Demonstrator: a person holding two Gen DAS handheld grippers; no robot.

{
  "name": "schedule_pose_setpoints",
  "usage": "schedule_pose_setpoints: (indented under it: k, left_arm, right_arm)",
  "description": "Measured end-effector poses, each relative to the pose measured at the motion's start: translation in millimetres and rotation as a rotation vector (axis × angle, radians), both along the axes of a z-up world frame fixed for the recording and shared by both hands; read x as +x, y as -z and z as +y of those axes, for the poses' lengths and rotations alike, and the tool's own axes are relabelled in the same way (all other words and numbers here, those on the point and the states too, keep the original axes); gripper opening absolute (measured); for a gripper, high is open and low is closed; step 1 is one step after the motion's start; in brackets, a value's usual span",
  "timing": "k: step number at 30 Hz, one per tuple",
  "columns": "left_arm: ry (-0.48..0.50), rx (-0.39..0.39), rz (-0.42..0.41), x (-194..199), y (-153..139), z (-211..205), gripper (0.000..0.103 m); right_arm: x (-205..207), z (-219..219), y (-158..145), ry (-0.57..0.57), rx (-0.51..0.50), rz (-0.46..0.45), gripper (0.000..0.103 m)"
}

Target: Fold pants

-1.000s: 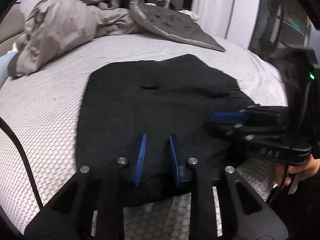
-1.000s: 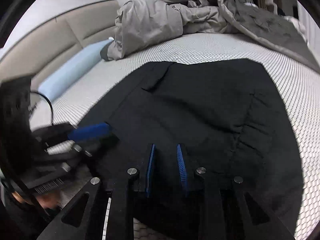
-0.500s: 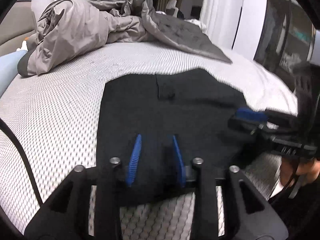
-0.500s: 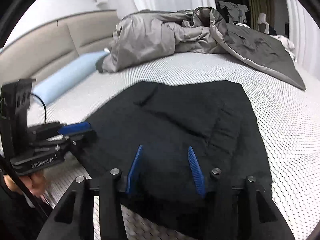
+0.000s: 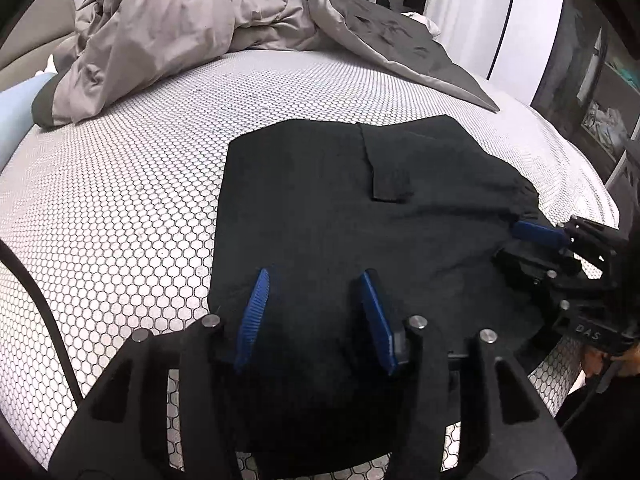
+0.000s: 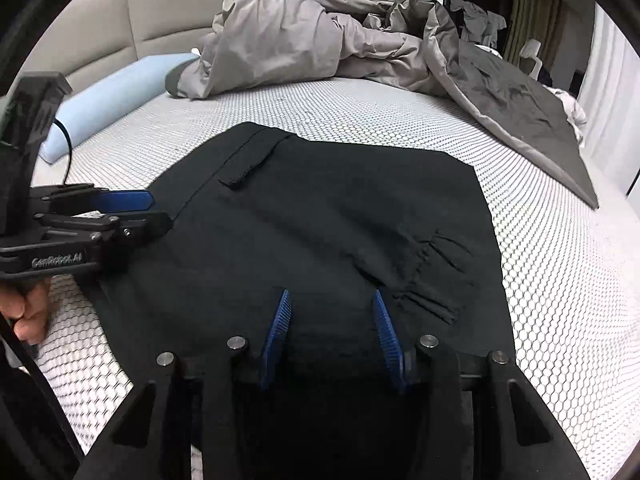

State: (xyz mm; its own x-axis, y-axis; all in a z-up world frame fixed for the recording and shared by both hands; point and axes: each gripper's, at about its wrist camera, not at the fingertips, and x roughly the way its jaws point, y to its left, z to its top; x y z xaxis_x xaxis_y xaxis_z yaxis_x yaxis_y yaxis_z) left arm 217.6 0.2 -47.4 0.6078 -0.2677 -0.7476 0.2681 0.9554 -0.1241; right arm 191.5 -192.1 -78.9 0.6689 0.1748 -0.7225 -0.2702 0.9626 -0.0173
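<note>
Black pants [image 5: 352, 208] lie folded flat on the bed, seen also in the right wrist view [image 6: 340, 208]. A pocket flap [image 5: 390, 180] faces up. My left gripper [image 5: 314, 312] is open and empty above the near left part of the pants. My right gripper [image 6: 332, 328] is open and empty above the near right part, by the gathered waistband [image 6: 436, 276]. Each gripper shows in the other's view: the right one [image 5: 540, 240] at the pants' right edge, the left one [image 6: 120, 208] at the left edge.
The mattress [image 5: 132, 184] has a white honeycomb cover. A crumpled grey duvet [image 5: 192, 28] lies at the far side of the bed. A light blue pillow [image 6: 120, 100] rests by the beige headboard [image 6: 160, 28]. The bed's near edge is just below the grippers.
Both grippers have opened wider and drawn back and up from the pants. The pants now lie flatter.
</note>
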Motion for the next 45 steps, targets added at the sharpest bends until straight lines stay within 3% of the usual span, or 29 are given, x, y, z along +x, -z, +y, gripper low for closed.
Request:
schedule_pose_setpoints:
  k: [4,6,9,11,13,16,21,25,29,32,35,36,38,40,45]
  left_arm:
    - [0.012,-0.043,-0.036,-4.5,-22.5,0.0,0.048]
    - [0.013,-0.046,-0.07,-0.4,-34.5,0.1,0.06]
    - [-0.002,-0.013,-0.075,22.6,-41.0,-3.6,0.065]
    - [-0.006,-0.015,-0.038,44.9,-36.0,-5.7,0.065]
    - [-0.016,-0.025,0.006,64.4,-26.1,-7.4,0.065]
    - [-0.009,0.018,0.069,79.0,-8.0,-15.0,0.064]
    - [-0.039,0.029,0.068,81.2,-0.3,-9.2,0.076]
    - [-0.101,0.079,0.035,68.9,-10.5,-0.9,0.075]
    - [-0.073,-0.04,-0.018,35.5,-33.7,10.2,0.075]
    - [-0.01,-0.043,-0.071,2.3,-43.8,-2.2,0.075]
    - [0.05,0.012,-0.061,-18.9,-32.7,-21.1,0.075]
    - [0.061,0.041,-0.041,-26.2,-25.5,-27.3,0.075]
    - [0.069,0.075,-0.015,-34.6,-14.4,-35.1,0.075]
    - [0.061,0.081,-0.023,-42.0,-8.4,-33.9,0.075]
    - [0.018,0.053,-0.025,-55.5,-7.7,-22.7,0.076]
  right_arm:
    - [-3.2,-1.9,-12.8,-0.019,0.069,-0.033,0.055]
    - [2.1,-3.0,-21.5,-0.005,0.12,-0.042,0.069]
    - [22.4,1.5,-28.3,0.028,0.139,-0.032,0.07]
    - [43.7,10.2,-29.1,0.038,0.138,-0.003,0.065]
    - [57.0,18.2,-25.7,0.028,0.118,0.026,0.043]
    - [72.0,25.0,-10.8,0.035,0.056,0.084,0.041]
    - [68.0,7.6,-3.1,0.078,-0.034,0.087,0.04]
    - [47.3,-17.7,-7.1,0.051,0.029,0.053,0.04]
    - [24.4,-28.4,-22.0,0.057,0.077,0.007,0.052]
    - [-2.5,-31.6,-33.6,0.009,0.114,-0.037,0.052]
    - [-23.7,-32.3,-25.5,-0.028,0.162,-0.021,0.051]
    - [-28.4,-31.1,-18.7,-0.035,0.172,0.002,0.045]
    - [-34.8,-27.7,-3.1,-0.04,0.132,0.048,0.041]
    - [-44.6,-32.2,-0.6,-0.046,0.112,0.034,0.041]
    - [-52.0,-57.5,1.9,0.016,0.184,0.033,0.042]
